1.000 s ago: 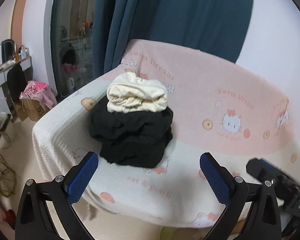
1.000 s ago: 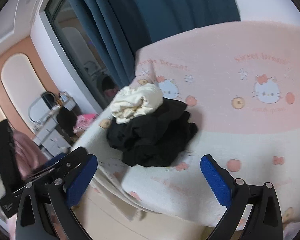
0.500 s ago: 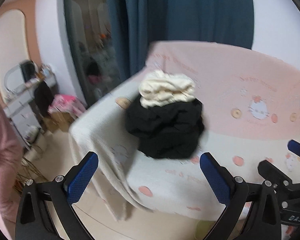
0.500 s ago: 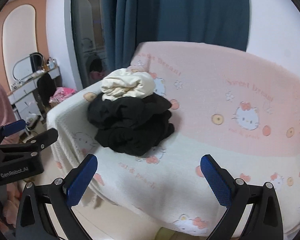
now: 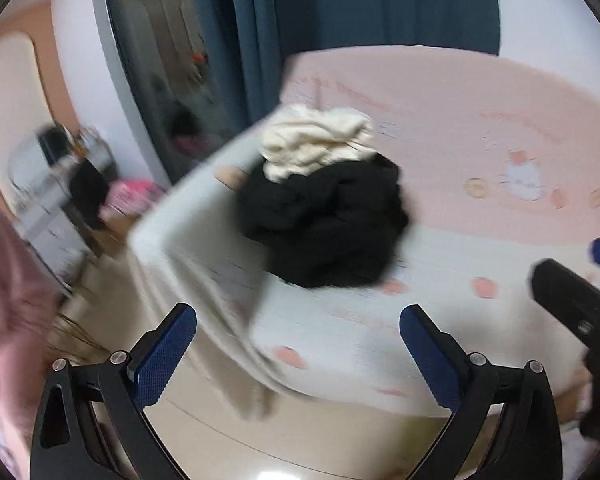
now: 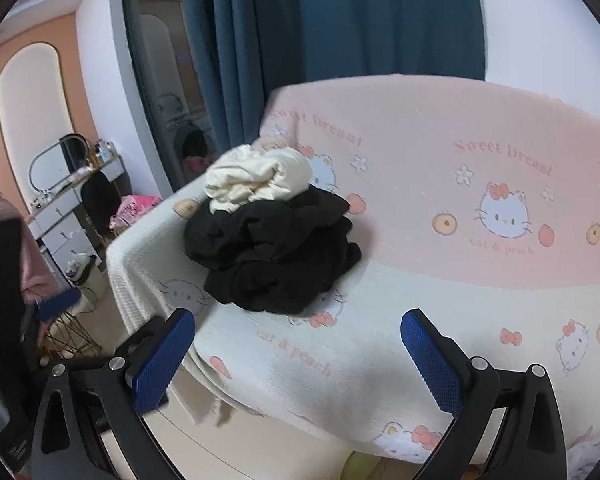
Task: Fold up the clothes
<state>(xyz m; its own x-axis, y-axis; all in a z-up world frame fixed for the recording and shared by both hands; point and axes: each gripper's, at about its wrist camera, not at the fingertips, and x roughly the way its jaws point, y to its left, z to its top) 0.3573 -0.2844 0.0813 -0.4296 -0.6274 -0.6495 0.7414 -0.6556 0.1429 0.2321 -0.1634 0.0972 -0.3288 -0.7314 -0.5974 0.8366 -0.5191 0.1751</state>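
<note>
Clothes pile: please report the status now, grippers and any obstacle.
Left gripper open, empty. Right gripper open, empty. Cream garment on black garment, heaped unfolded on sofa cover, untouched. Nothing in the way.
</note>
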